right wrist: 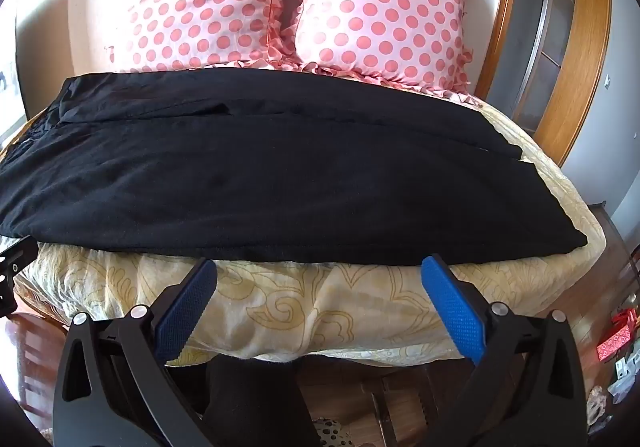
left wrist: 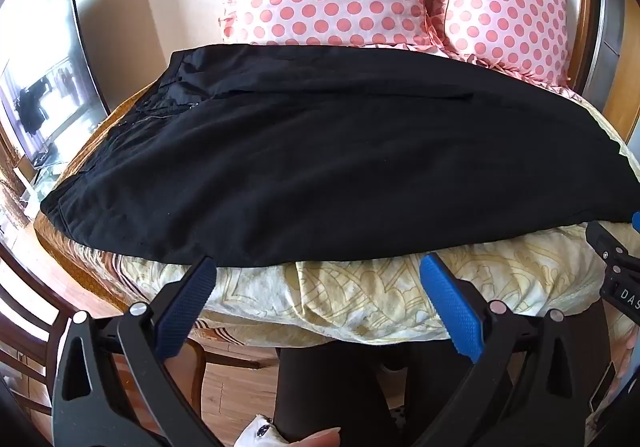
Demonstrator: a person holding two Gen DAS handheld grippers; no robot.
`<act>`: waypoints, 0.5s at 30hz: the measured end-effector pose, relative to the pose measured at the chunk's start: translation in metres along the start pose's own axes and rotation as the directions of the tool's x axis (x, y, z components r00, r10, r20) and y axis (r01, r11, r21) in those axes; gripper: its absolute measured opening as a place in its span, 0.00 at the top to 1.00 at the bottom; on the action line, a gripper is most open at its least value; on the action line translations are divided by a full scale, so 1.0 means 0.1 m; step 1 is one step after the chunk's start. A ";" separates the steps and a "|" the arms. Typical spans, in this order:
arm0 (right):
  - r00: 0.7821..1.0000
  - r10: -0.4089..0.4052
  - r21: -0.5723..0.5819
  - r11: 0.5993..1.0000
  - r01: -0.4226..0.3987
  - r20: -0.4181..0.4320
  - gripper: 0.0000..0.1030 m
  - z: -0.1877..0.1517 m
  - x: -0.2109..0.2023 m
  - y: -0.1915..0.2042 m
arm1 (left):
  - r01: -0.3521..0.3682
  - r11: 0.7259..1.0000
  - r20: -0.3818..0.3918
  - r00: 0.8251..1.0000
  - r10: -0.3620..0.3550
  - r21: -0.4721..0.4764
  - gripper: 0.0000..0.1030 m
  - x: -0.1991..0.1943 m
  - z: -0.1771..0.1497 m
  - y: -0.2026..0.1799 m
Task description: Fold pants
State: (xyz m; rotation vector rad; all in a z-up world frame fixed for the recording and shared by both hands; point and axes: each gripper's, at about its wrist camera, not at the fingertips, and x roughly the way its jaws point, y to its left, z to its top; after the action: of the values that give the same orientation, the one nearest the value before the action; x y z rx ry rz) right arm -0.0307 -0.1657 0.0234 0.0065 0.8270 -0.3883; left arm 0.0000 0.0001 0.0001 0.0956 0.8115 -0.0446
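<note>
Black pants (left wrist: 340, 155) lie spread sideways across a cream patterned bedspread (left wrist: 360, 295), waistband and zipper at the left, leg ends at the right (right wrist: 540, 207). One leg lies folded over the other along its length. My left gripper (left wrist: 318, 267) hovers just short of the pants' near edge, jaws wide apart, nothing between the blue pads. My right gripper (right wrist: 318, 267) stands open the same way before the near edge, further right. Part of the right gripper (left wrist: 616, 267) shows at the left wrist view's right border, and part of the left gripper (right wrist: 12, 271) at the right wrist view's left border.
Two pink polka-dot pillows (right wrist: 280, 3) lean behind the pants. A wooden headboard and door frame (right wrist: 576, 59) stand at the right. A TV (left wrist: 48, 87) and wooden chairs (left wrist: 28, 327) are at the left. The person's dark-clad legs (left wrist: 360, 387) are below the bed's edge.
</note>
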 end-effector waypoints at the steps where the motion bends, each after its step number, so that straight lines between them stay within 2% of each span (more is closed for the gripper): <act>1: 1.000 -0.002 -0.002 1.000 0.002 -0.002 0.01 0.00 0.00 0.00 | 0.003 1.000 0.003 1.000 -0.003 -0.003 0.02 0.00 0.00 0.00; 15: 1.000 -0.002 -0.001 1.000 0.002 -0.005 0.01 -0.01 0.01 0.00 | 0.004 1.000 -0.002 1.000 -0.004 -0.001 0.02 0.02 0.00 0.00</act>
State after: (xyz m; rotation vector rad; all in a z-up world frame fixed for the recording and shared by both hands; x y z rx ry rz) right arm -0.0303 -0.1659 0.0218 0.0061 0.8325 -0.3895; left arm 0.0014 0.0001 -0.0008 0.0934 0.8136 -0.0483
